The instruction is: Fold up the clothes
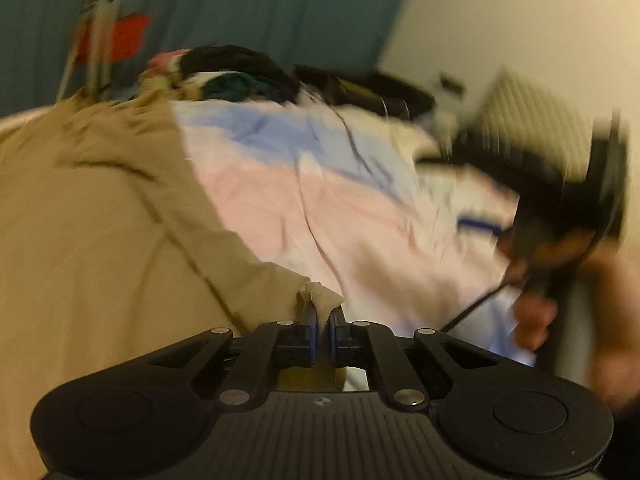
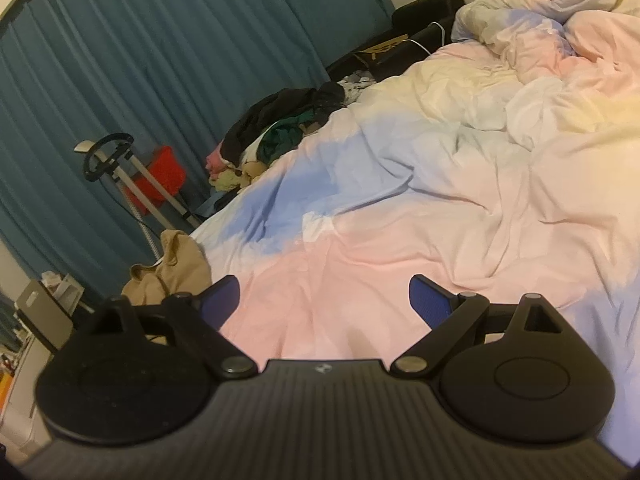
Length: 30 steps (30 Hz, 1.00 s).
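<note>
Tan garment [image 1: 100, 220] edge inside left gripper [image 1: 324, 316]

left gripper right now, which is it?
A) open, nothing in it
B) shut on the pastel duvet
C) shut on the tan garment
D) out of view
C: in the left wrist view the left gripper has its jaws closed on a corner of the tan garment, which lies on the pastel duvet; the right gripper is open and empty.
</note>
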Motion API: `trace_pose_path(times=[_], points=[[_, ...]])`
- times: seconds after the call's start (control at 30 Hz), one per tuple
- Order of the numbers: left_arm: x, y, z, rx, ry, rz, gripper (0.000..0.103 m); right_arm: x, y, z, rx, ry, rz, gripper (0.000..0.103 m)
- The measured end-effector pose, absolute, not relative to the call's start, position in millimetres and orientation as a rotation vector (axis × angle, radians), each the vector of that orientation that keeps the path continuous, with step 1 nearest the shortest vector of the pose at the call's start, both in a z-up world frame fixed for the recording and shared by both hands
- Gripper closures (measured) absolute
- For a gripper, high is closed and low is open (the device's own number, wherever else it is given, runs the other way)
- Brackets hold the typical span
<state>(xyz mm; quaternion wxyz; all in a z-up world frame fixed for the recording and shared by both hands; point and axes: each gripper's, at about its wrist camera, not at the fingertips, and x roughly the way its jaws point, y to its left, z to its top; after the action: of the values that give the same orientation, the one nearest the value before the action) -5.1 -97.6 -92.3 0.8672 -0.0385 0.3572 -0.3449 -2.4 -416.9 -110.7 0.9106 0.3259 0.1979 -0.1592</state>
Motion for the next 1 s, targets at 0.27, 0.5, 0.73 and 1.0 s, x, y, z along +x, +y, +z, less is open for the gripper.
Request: trace_pose_path(times=[0.27, 0.5, 0.73, 1.0], points=[[-2.6, 11.0, -95.7, -0.32, 0.966, -0.515, 0.099, 1.8, -400.9, -107.6, 0.65, 0.428, -0.281, 0.01], [6.0, 18.5, -108.9, -0.302, 1.111, -0.491, 0.063, 8.2, -376.2, -105.5, 0.583, 0.463, -0.244, 0.01], [14.4, 10.5, -104.2, -0.241, 1.089, -0.473, 0.04, 15.8, -358.8, -109.1, 0.542, 0.499, -0.217, 0.01], [20.8, 0.2, -95.7, -0.167, 1.046, -0.466, 0.033, 21.0, -342.4, -111.1, 0.508, 0.529, -0.185, 0.01]])
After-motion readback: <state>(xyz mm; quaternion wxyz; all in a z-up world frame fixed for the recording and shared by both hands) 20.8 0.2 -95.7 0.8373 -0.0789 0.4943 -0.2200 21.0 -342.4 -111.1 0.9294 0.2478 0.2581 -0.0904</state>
